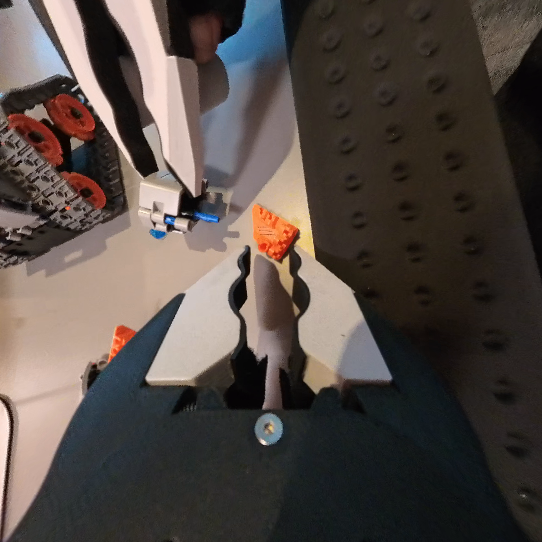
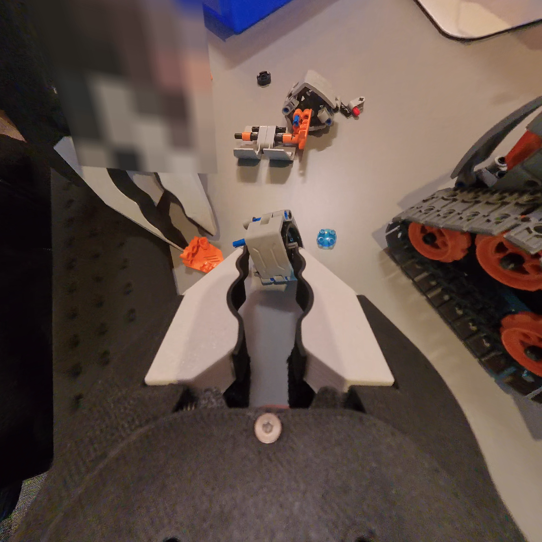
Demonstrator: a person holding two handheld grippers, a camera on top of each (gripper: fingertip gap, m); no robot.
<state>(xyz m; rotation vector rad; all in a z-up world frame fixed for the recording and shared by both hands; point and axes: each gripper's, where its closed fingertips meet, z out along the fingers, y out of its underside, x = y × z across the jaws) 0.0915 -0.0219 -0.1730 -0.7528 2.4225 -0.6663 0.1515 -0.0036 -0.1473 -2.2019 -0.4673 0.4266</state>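
Note:
My right gripper is shut on a small grey brick assembly with blue pins and holds it just above the white table. The left wrist view shows this gripper coming in from the upper left with the grey assembly at its tips. My left gripper is open with nothing between its fingers. Its tips sit right at a flat orange piece that lies on the table beside a black perforated mat. The right wrist view shows the left gripper touching or almost touching the orange piece.
A tracked vehicle with orange wheels stands at the right, also in the left wrist view. Two small grey-orange assemblies, a black round piece and a clear blue round stud lie beyond. A second orange piece lies near my left gripper.

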